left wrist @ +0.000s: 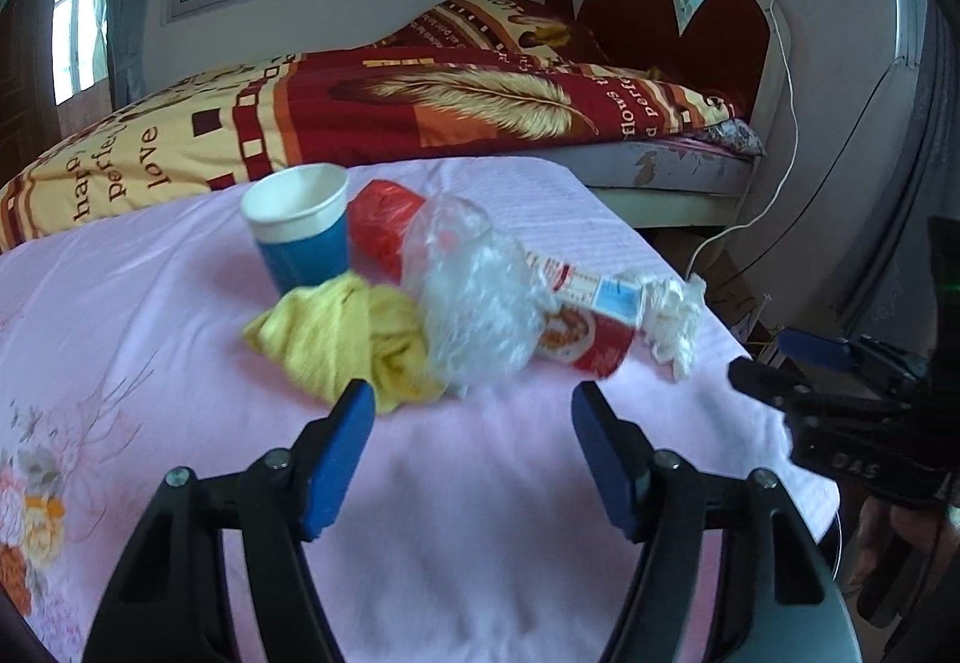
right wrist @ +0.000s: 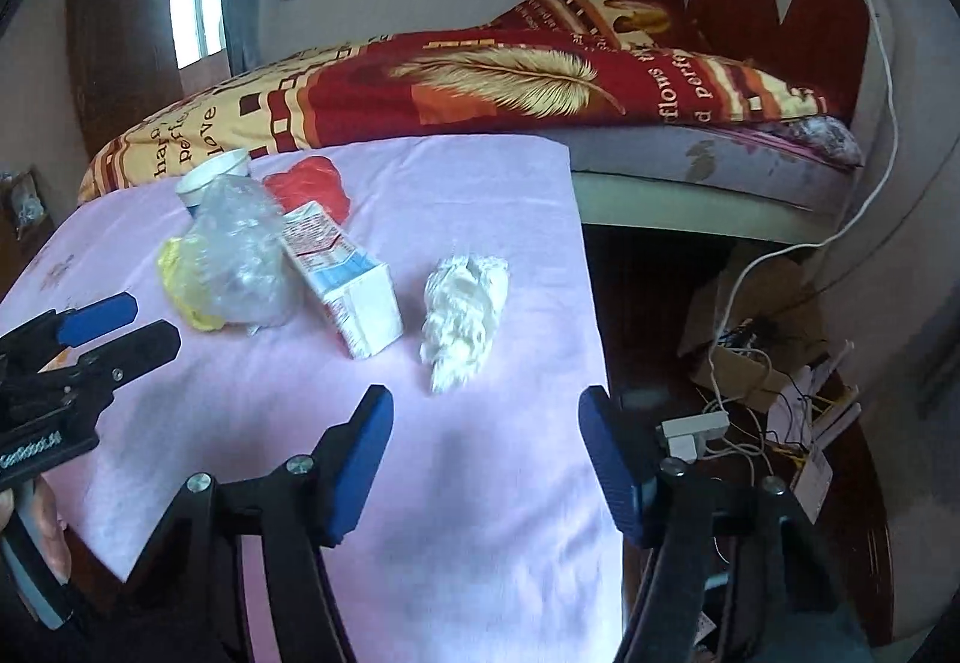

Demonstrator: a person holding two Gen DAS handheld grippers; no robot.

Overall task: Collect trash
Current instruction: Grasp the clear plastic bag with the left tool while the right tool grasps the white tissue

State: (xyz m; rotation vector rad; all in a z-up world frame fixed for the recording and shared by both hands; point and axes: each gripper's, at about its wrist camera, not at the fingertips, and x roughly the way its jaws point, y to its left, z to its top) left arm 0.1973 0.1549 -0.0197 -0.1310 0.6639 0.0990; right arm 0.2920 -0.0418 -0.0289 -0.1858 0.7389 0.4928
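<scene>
Trash sits heaped on my pink cloth: blue cup, yellow rag, clear bag, carton, tissue wad. My left gripper has the rag and bag at twelve o'clock; my right gripper has the tissue at twelve. Both stand part-open, empty. I judge this the approach; next, advance and close.

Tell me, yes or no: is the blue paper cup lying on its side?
No. The blue paper cup with the white rim stands upright on the pink cloth, its open mouth facing up.
</scene>
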